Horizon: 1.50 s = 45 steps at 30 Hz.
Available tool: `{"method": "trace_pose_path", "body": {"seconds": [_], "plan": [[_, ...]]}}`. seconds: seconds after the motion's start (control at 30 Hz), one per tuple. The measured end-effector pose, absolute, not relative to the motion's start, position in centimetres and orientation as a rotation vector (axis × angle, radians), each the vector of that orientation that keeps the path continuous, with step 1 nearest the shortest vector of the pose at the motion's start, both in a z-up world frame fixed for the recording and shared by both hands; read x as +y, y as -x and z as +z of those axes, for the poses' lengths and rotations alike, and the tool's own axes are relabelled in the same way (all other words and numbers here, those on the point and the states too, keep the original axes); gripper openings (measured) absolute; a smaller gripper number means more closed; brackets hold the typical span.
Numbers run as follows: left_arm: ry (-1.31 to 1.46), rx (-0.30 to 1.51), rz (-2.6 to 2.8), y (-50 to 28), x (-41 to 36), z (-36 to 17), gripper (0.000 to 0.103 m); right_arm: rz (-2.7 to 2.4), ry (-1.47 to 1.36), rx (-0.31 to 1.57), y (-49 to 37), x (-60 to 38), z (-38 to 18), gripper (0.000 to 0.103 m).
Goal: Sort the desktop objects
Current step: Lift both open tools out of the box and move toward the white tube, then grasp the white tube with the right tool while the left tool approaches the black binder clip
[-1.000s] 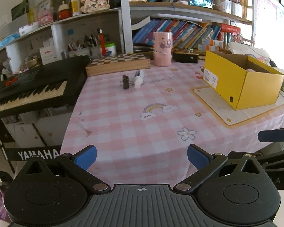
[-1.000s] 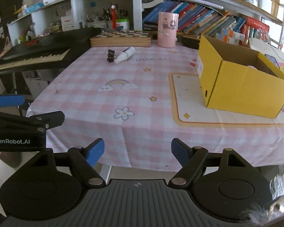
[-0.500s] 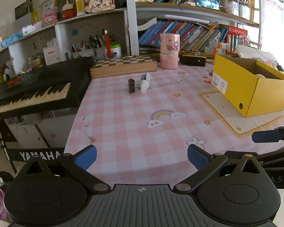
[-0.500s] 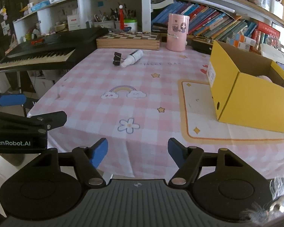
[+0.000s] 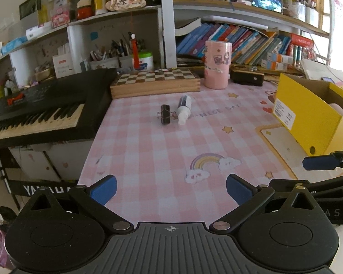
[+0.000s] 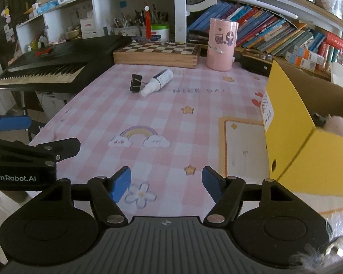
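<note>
- Both grippers have advanced across the pink checked tablecloth (image 5: 148,155) since the earlier frames; the right gripper's jaws stand narrower than they did a second ago.
- Left gripper (image 5: 171,188): released, jaws wide, nothing between the blue pads. It is well short of the chessboard box, over the near part of the cloth.
- Right gripper (image 6: 166,183): released, jaws partly open, empty. It is also well short of the chessboard box.
- Landmark: the wooden chessboard box (image 5: 155,84) at the far edge of the cloth.
- Black binder clip (image 5: 165,114): lies just in front of the chessboard box, its wire handle touching or nearly touching the bottle.
- White spray bottle with dark label (image 5: 184,109): lies on its side just in front of the chessboard box, beside the clip.
- Yellow cardboard box (image 5: 308,118): open-topped, well to the right of the chessboard box; probably the sorting destination.
- Procedure, as judged: approach one item per gripper, centre the pads across the clip's body and the bottle's barrel, and close only when clear of the neighbouring item.
- Count: one clip, one bottle, one yellow box, one pink cylindrical holder (image 5: 217,65), two grippers.
</note>
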<state>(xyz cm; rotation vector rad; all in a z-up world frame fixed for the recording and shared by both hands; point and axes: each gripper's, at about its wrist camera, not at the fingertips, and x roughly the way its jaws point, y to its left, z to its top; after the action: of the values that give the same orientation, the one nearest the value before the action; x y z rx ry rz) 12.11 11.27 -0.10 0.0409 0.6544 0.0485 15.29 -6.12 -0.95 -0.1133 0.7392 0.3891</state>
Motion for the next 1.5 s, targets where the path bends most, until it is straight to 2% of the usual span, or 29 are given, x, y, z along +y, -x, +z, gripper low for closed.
{"method": "trace_pose_path", "body": {"seconds": [0.87,1.5], "plan": [[0.018,0.654,0.245,-21.6,12.0,0.4,0.103,0.559,0.135,0.749,-28.1,-4.9,-1.5,0.068],[0.003,0.660,0.328,-26.9,12.8,0.1,0.103,0.605,0.073,0.740,-39.8,0.5,-2.4,0.068]]}}
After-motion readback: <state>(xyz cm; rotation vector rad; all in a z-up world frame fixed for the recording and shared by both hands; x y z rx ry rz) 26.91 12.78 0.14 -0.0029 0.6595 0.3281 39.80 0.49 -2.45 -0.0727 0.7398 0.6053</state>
